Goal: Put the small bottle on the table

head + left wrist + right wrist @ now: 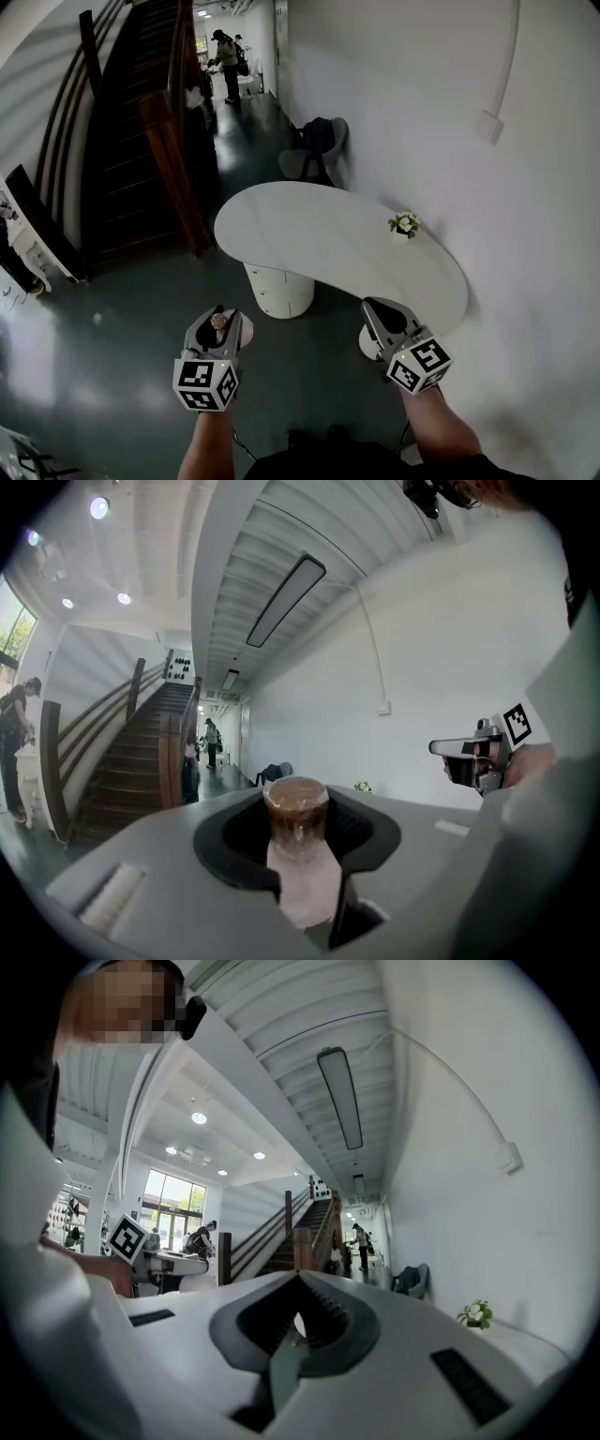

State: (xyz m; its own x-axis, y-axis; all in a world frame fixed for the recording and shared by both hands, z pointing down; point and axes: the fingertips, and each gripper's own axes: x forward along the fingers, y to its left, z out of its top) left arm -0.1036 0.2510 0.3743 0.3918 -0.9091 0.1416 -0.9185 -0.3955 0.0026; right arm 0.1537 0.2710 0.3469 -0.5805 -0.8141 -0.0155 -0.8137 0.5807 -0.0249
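Note:
The small bottle (296,808), clear with a brown cork-like top, stands upright between the jaws of my left gripper (298,847), which is shut on it. In the head view that gripper (221,315) with the bottle (219,322) hangs over the dark floor, short of the white oval table (309,239). My right gripper (377,307) is level with it, over the table's near edge. Its jaws (298,1283) meet with nothing between them.
A small pot of white flowers (404,223) sits on the table near the wall side. The table's white pedestal (278,291) stands beneath it. A wooden staircase (141,112) rises at left, a chair (316,148) stands by the wall, and people (226,64) stand far down the hall.

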